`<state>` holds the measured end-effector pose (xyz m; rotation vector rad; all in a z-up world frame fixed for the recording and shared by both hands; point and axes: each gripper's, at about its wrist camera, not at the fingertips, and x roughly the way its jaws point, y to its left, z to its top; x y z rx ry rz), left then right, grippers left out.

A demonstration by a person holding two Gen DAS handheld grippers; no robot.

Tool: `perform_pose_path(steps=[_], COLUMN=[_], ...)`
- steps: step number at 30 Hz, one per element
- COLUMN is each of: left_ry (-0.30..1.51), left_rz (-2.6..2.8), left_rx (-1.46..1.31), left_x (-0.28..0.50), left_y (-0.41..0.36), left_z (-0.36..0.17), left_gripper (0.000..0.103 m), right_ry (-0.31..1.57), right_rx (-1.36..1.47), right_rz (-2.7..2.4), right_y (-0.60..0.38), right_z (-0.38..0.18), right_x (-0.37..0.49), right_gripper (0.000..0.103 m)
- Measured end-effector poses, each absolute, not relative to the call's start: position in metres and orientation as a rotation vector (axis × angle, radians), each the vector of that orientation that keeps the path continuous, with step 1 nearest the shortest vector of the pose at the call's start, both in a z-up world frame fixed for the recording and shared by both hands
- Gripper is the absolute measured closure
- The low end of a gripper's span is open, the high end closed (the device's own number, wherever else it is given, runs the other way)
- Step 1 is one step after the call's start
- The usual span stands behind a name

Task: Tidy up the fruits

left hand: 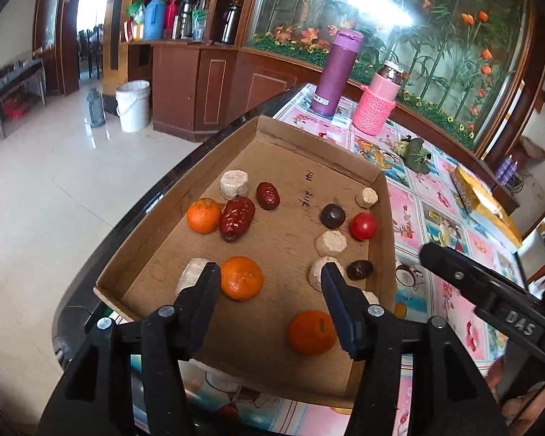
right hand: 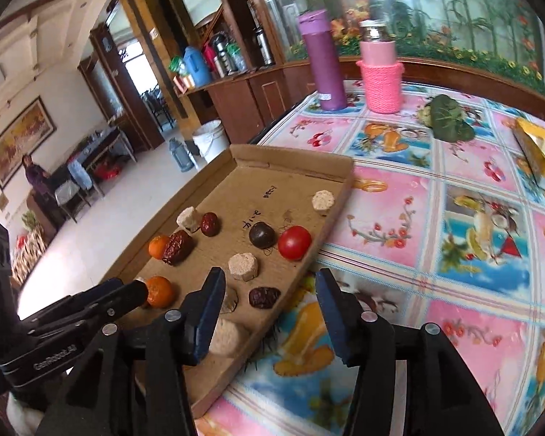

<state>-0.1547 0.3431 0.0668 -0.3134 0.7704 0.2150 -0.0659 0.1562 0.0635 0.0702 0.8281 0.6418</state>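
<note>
A shallow cardboard tray [left hand: 309, 152] [right hand: 294, 161] lies on the table's left edge. It holds three oranges [left hand: 242, 278] [right hand: 159, 291], red dates [left hand: 237, 218] [right hand: 177, 247], a red tomato [left hand: 363, 226] [right hand: 294, 242], a dark round fruit [left hand: 332, 216] [right hand: 262, 234], a small dark date [left hand: 359, 270] [right hand: 263, 297] and several beige pucks [left hand: 330, 242] [right hand: 242, 266]. My left gripper [left hand: 270, 278] is open and empty above the tray's near half, one orange between its fingers. My right gripper [right hand: 270, 283] is open and empty over the tray's right wall; it also shows in the left wrist view [left hand: 432, 254].
A floral cloth [right hand: 436, 218] covers the table. A purple flask [left hand: 337, 72] [right hand: 321, 60], a pink-sleeved bottle [left hand: 378, 103] [right hand: 379, 72], a green leafy lump [left hand: 416, 152] [right hand: 448, 118] and a yellow box [left hand: 483, 201] [right hand: 541, 152] stand at the far side. The floor drops off left of the tray.
</note>
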Motion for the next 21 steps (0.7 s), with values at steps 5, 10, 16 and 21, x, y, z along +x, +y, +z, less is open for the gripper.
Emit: perform_pose_path(steps=[5,10,16,21], left_ry=[0.694,0.657,0.670,0.669], left_rz=[0.293,0.277,0.236,0.233], left_rx=[-0.163,-0.067,-0.022,-0.015], left_x=[-0.165,-0.169,-0.170,-0.175], left_y=[0.303,0.266,0.240,0.234], left_z=[0.083,0.094,0.094,0.097], left_gripper=[0.020,0.019,0.018,0.018], right_ry=[0.781,0.758,0.743,0.734], right_rx=[0.108,0.090,0.080,0.085], right_rz=[0.538,0.438,0.388,0.386], right_y=[0.119,0.090,0.068,0.060], right_z=[0.066,0.062,0.058,0.057], right_x=[-0.092,-0.114,-0.128,-0.136], right_gripper=[0.034,0.033,0.029,0.026])
